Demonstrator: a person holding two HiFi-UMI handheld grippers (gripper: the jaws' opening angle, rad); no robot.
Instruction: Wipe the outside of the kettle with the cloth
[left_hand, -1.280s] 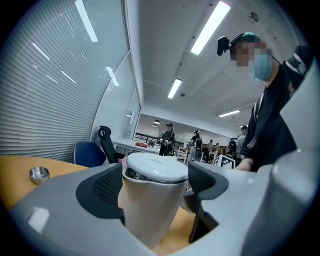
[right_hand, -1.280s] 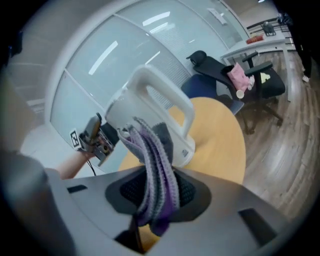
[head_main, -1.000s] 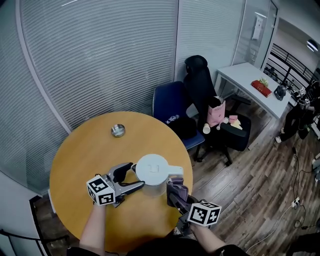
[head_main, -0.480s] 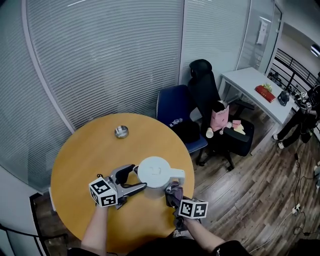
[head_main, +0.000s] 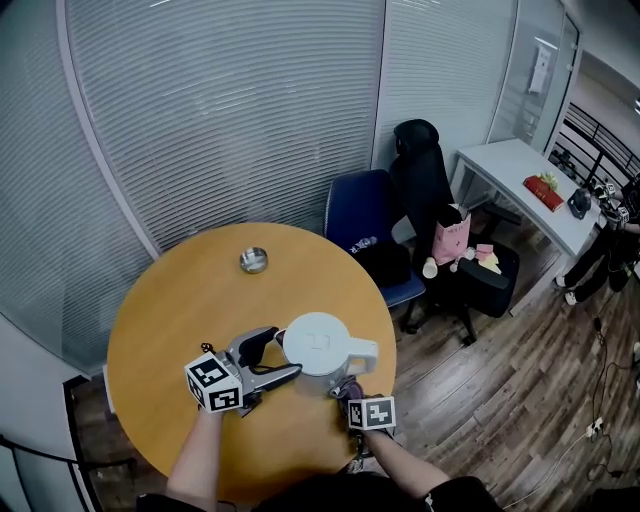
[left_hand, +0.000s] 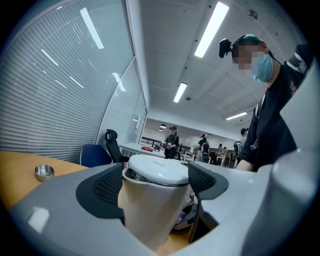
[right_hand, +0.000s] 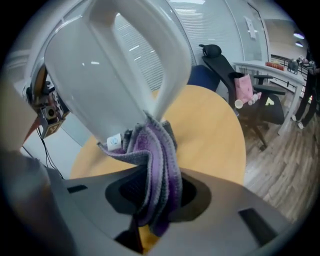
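While the wipe is under way, the left gripper (head_main: 281, 352) is bracing the kettle (head_main: 318, 342) from its left side. In the left gripper view, the two jaws are standing wide apart with the white body filling the space between them. The pads are lying against it just under the lid, so I judge this claw to be clamped on the kettle and holding it steady. The kettle is standing upright on the round wooden table (head_main: 170, 300), lid on. A small metal dish (head_main: 254, 260) is sitting well apart from it on the far left side, taking no part.

To the right of the kettle, below its handle (head_main: 362, 350), the right gripper (head_main: 349, 390) is pinching the purple cloth (head_main: 348, 384). Its own view shows the jaws closed on a bunched fold of fabric. The free end of the cloth is pressing against the kettle where the foot of the handle meets the body.

Progress, as judged: the cloth is in contact and wiping is in hand, at the lower handle side only. No frame shows which surfaces are already done. The far side, the left flank under the bracing jaws, and the lid are most likely outstanding.
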